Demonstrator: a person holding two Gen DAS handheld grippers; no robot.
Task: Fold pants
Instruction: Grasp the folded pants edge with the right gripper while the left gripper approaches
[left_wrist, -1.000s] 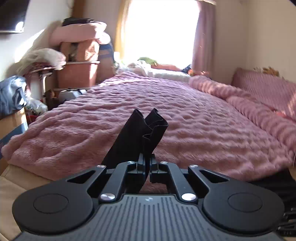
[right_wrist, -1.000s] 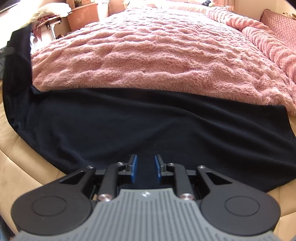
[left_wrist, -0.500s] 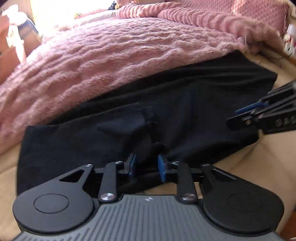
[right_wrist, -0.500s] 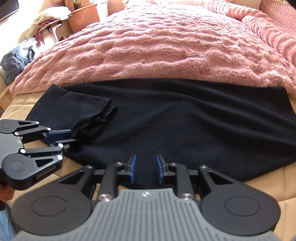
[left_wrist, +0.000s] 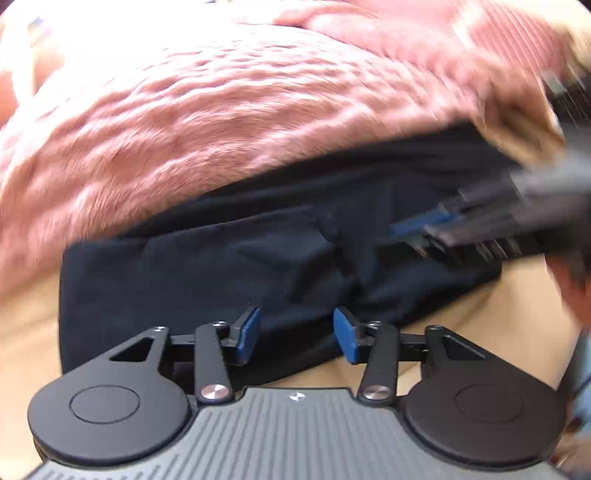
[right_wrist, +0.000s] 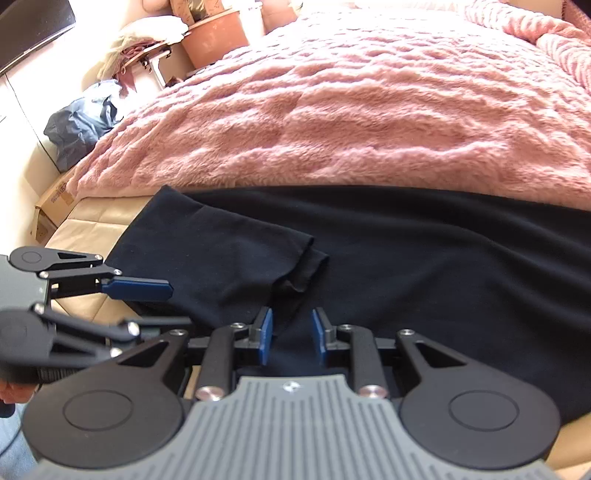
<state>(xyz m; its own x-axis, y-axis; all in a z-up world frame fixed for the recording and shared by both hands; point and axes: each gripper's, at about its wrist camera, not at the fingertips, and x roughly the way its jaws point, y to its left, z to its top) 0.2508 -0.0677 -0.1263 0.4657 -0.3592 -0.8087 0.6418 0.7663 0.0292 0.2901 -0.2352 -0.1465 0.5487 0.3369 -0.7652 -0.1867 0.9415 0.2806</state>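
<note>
- Looking through the left wrist view: left gripper (left_wrist: 295, 334) low centre, blue pads well apart, nothing pinched. Jaws have just been opening; a second ago they were clamped on a raised bunch of black cloth, now let go.
- Black pants (left_wrist: 229, 273) lie flat across the middle of the frame, on the tan surface (left_wrist: 461, 325) at the edge of the pink blanket (left_wrist: 221, 122). The dropped leg end sits as a folded flap on the rest, its crumpled hem near centre.
- Camera tipped down since a second ago: window and room gone, only bed edge left. Frame is motion-blurred.
- Right gripper (left_wrist: 413, 225) enters from the right edge, blurred, over the pants; state unreadable here.
- Right wrist view: right gripper (right_wrist: 291, 334) low centre, pads a narrow gap apart, hovering over the pants (right_wrist: 424, 266), no cloth pinched between them. Much as half a second ago.
- Left gripper (right_wrist: 162, 306) at left edge, fingers spread, wider than half a second ago; upper blue pad over the flap's near edge.
- Folded flap left of centre, hem bunched just above the right pads.
- Pink blanket (right_wrist: 351, 110) fills the upper frame.
</note>
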